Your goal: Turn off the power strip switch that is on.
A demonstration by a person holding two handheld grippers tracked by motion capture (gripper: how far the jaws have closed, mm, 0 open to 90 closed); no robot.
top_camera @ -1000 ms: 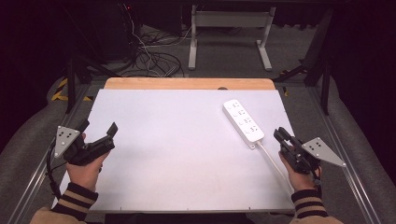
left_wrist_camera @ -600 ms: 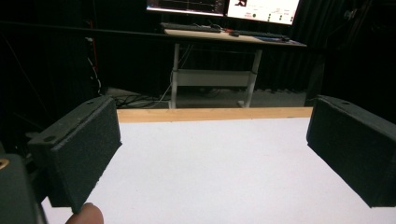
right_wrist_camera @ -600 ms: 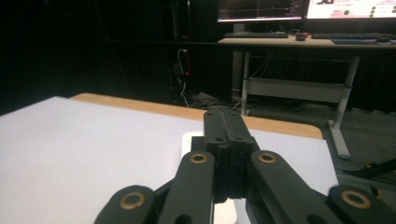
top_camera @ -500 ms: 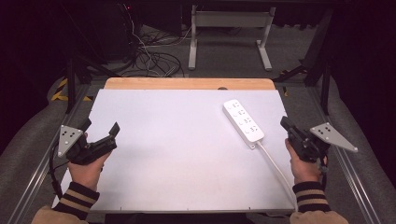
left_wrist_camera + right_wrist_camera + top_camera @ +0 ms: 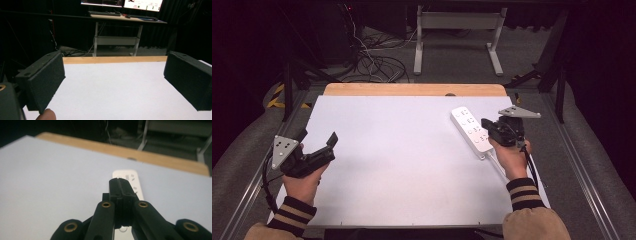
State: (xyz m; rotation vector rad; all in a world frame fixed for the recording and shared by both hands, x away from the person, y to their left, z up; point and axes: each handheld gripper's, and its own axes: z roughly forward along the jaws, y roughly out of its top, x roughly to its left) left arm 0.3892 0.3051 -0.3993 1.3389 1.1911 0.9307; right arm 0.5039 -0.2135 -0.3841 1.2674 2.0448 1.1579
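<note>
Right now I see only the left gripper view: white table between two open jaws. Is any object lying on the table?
Observer: Yes. A white power strip lies on the right side of the table, toward the far edge.
Operator: Where is the right gripper?
Observer: The right gripper is at the strip's near half, its jaws shut with nothing between them.
Operator: Does it touch the strip?
Observer: I cannot tell; in the right gripper view the tips only overlap it.
</note>
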